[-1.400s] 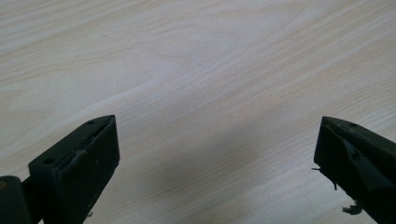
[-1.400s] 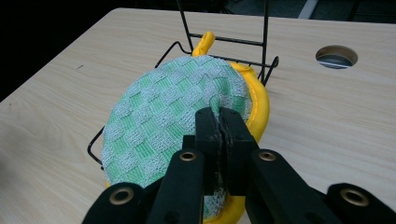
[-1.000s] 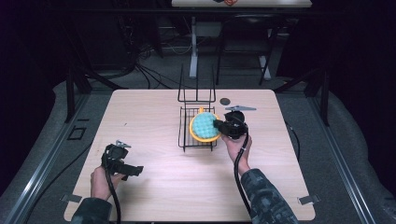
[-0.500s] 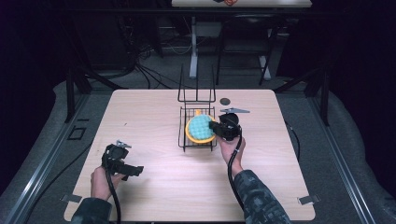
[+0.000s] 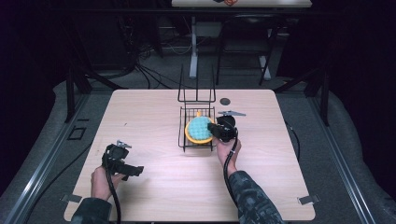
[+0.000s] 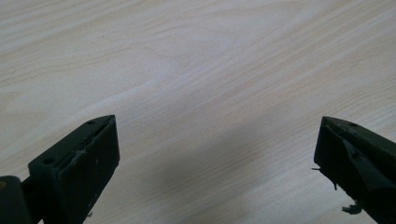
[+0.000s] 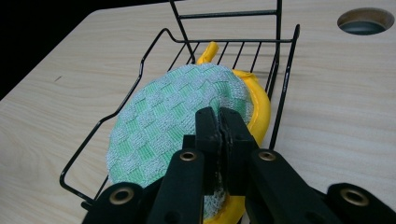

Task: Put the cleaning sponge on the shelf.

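My right tongs are clenched on one round green-and-yellow scrubbing pad, lying ahead inside one black wire basket. My left tongs hang released over the bare pale wooden worktop.

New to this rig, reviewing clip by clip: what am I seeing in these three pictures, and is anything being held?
A person sits at a wooden table, one hand-held tongs tool in each hand. The high view looks down from above; the other two cameras ride on the tools. The left tongs are open over bare wood. The right tongs are shut on the edge of a round green-and-yellow scrubbing pad, which lies in a black wire basket at mid-table.
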`<state>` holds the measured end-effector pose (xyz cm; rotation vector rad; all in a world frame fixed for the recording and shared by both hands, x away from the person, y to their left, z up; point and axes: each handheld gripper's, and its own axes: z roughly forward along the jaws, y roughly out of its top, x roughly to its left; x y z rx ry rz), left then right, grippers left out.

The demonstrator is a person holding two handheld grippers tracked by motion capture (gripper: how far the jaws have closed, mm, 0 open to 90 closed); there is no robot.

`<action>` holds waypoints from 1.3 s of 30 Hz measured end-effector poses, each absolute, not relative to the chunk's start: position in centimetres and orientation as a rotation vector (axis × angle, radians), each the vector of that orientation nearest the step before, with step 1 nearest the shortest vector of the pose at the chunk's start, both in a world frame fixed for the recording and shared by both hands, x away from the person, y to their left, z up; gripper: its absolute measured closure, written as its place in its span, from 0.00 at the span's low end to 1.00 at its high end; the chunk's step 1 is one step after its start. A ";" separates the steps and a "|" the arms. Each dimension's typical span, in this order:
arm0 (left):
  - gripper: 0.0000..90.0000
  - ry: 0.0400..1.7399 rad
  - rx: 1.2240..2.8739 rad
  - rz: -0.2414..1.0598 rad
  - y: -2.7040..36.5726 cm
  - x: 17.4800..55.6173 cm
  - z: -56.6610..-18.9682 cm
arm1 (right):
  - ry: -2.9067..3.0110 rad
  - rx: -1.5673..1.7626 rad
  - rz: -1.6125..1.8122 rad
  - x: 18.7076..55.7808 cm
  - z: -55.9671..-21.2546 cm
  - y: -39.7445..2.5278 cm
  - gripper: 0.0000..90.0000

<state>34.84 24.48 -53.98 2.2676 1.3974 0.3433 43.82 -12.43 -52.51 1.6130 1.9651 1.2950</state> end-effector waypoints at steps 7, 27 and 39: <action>0.00 1.399 2.269 0.339 24.5 34.8 -54.0 | 1.941 1.642 1.246 43.9 -53.0 -11.9 0.94; 0.00 1.398 2.275 0.330 24.4 34.9 -54.1 | 2.030 1.582 1.217 43.4 -52.1 -11.4 0.72; 0.00 1.394 2.275 0.336 24.3 34.8 -54.0 | 2.132 1.494 1.217 42.0 -49.9 -12.6 0.37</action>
